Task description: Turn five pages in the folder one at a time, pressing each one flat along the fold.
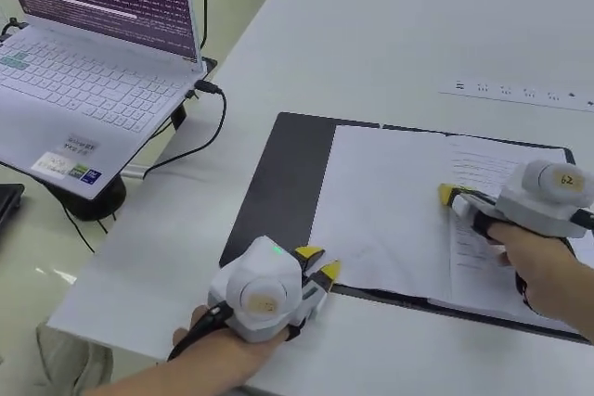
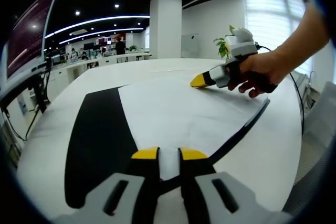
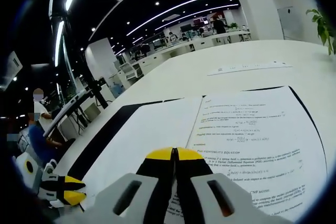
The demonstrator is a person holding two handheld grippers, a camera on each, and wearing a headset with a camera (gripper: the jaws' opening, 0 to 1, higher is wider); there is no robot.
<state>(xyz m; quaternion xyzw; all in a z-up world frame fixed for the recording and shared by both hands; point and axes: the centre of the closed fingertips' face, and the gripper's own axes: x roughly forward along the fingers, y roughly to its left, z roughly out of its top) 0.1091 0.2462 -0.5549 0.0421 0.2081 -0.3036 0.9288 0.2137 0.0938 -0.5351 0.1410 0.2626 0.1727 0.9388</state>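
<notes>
left gripper [image 1: 318, 262] [image 2: 168, 153] at the near edge of the folder [image 1: 278, 183] [image 2: 97, 129], held in a hand [image 1: 218, 354], jaws a narrow gap apart, yellow tips at the near left corner of the blank page [image 1: 380, 210]; white paper in that gap in the left gripper view, no telling whether pinched or merely behind. folder open and flat on the table [image 1: 371, 34], black inner cover bare on its left side, blank page across its middle, slightly rumpled, printed page [image 1: 483, 173] [image 3: 252, 129] on its right half. right gripper [image 1: 450, 195] [image 3: 174, 154] [image 2: 201, 81] farther in over the folder, in the other hand [image 1: 543, 266], jaws closed tip to tip, tips down at the paper by the fold between blank and printed page. beyond the folder's far edge, well apart, a white power strip [image 1: 520, 93]. far off to the folder's left, an open laptop [image 1: 93, 71] on a dark stand, screen lit, black cable [image 1: 218, 122] from its side curving toward the folder's left edge
</notes>
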